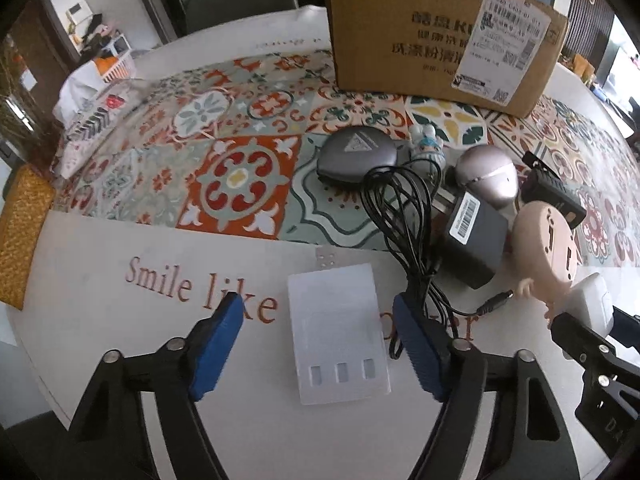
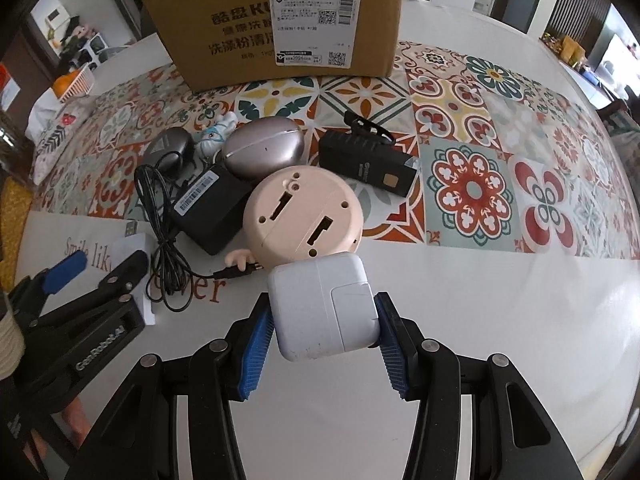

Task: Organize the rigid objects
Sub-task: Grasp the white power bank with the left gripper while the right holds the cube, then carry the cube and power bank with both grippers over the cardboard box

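A translucent white plastic case (image 1: pixel 338 336) lies flat on the white tabletop. My left gripper (image 1: pixel 316 304) stands open over it, one blue pad on each side, neither pressing on it. My right gripper (image 2: pixel 324 308) is shut on a white cube-shaped power adapter (image 2: pixel 320 320) held just above the table. Beyond it lie a pink round toy base (image 2: pixel 304 208), a black power brick (image 2: pixel 212 208) with its coiled cable (image 1: pixel 404 216), a silver egg-shaped device (image 2: pixel 262 148), a grey round case (image 1: pixel 356 152), a small figurine (image 1: pixel 428 144) and a black battery pack (image 2: pixel 364 160).
A cardboard box (image 1: pixel 432 32) stands at the back on the patterned tile mat (image 1: pixel 240 176). The cable's plug (image 1: pixel 496 302) lies close to my left gripper's right finger. The right gripper (image 1: pixel 580 328) shows at the right edge of the left wrist view. A folded cloth (image 1: pixel 92 120) lies far left.
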Demonstrator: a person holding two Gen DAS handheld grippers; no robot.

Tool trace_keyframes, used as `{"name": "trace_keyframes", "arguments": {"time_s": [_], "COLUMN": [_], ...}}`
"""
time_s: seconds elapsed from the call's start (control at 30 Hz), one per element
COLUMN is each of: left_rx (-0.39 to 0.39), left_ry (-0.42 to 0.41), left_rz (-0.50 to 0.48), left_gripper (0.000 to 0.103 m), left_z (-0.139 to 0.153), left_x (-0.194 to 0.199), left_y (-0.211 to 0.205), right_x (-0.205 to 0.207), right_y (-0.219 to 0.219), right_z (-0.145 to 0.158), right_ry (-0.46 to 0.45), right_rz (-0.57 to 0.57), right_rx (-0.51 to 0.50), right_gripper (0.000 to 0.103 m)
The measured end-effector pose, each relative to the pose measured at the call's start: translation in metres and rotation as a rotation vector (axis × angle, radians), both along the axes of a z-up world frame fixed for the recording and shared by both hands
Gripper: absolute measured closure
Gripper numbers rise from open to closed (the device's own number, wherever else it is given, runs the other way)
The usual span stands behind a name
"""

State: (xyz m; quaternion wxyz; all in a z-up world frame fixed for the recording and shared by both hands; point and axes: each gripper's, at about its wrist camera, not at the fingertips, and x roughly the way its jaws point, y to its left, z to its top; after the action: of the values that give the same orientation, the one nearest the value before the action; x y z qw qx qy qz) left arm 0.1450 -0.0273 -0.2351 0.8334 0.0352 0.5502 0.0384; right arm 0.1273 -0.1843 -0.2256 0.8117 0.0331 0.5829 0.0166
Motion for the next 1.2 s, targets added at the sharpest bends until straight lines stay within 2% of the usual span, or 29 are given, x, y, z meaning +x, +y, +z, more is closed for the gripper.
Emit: {"name": "trace_keyframes", "arguments": {"time_s": [0.17, 0.23, 0.3, 0.53, 0.97, 1.2], "left_rx": [-0.014, -0.031, -0.056, -0.066, -0.081, -0.094], "left_ry": [0.037, 0.060, 0.060, 0.032, -0.098, -0.202], "left_rz": [-0.006, -0.012, -0.017, -0.044, -0.108, -0.137], "left_gripper": [0.037, 0.048, 0.053, 0.054, 0.057, 0.057], "left_z": [-0.010, -0.014, -0.014, -0.003, 0.057, 0.096], "left_x": [0.004, 0.005, 0.005, -0.005, -0.027, -0.033], "left_y": [-0.001, 0.000, 0.001, 0.003, 0.013, 0.017], "right_x": [0.001, 0.002, 0.001, -0.006, -0.022, -0.028], "right_y": [0.003, 0.003, 0.004, 0.004, 0.008, 0.010], "right_z": [-0.002, -0.002, -0.001, 0.004, 0.046, 0.077], "right_ry": [0.009, 0.009, 0.008, -0.004, -0.115, -0.197], "right_rz": [-0.011, -0.013, -0.019, -0.036, -0.043, -0.045], "right_rx": [-0.003, -0.003, 0.000, 0.011, 0.024, 0.027], "right_gripper": [0.053, 0.053, 0.053, 0.053, 0.053, 0.053]}}
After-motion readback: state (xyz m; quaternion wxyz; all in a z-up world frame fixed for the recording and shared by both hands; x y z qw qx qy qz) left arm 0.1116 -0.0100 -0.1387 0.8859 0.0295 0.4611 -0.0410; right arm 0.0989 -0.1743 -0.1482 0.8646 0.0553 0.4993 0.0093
